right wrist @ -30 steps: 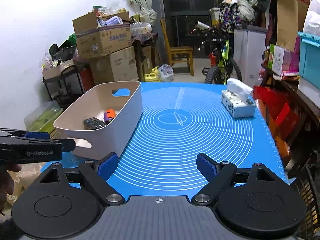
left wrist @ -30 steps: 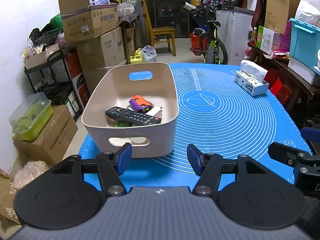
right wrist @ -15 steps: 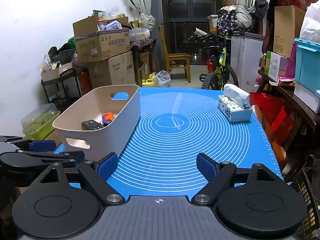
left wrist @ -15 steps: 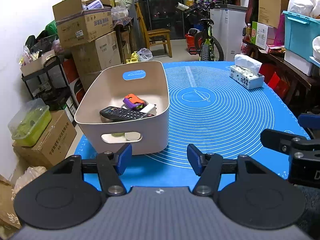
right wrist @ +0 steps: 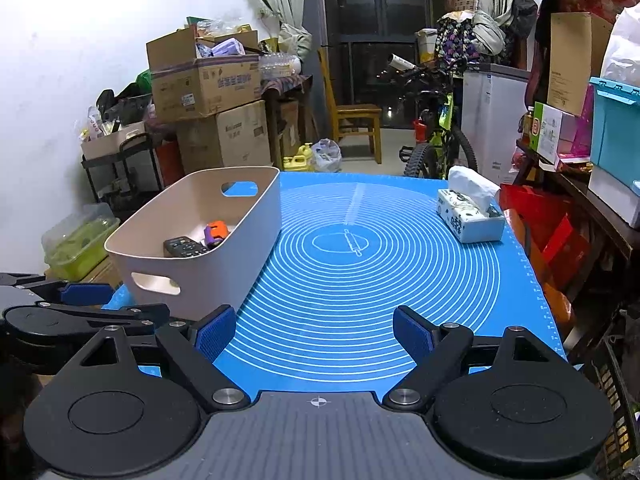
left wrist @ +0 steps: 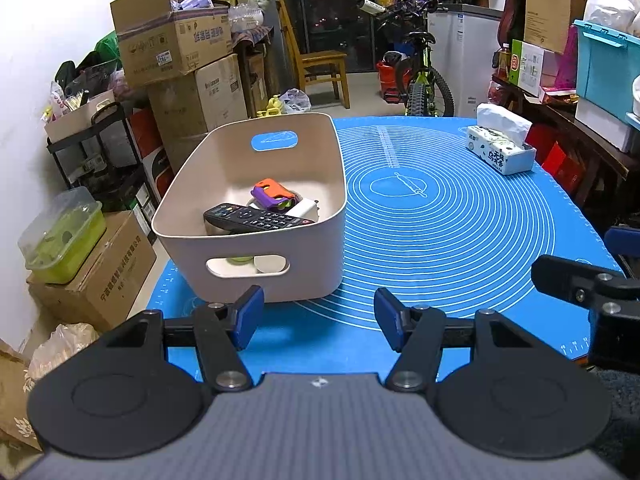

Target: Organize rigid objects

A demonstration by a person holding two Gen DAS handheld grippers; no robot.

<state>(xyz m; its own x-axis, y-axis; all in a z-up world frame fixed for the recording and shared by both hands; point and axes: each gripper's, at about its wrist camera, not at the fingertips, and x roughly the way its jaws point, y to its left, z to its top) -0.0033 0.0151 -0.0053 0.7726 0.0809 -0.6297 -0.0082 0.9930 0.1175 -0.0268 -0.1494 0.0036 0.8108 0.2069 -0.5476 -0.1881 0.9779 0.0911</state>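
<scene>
Two grippers hovering over the blue silicone mat (left wrist: pixel 460 240): left gripper (left wrist: pixel 318 316) spread, empty | right gripper (right wrist: pixel 314 332) spread, empty | black remote control (left wrist: pixel 256 220) lying inside the beige plastic bin (left wrist: pixel 256 256) | white tissue box (right wrist: pixel 470 220) sitting well apart.

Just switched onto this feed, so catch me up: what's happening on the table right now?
A person holds two grippers over the blue mat, both open and empty. The left gripper faces the beige bin; the right gripper faces bare mat. In the bin lie a black remote, an orange-and-purple item and a white piece. Only a tissue box sits loose on the mat, so the sorting looks about done.
</scene>
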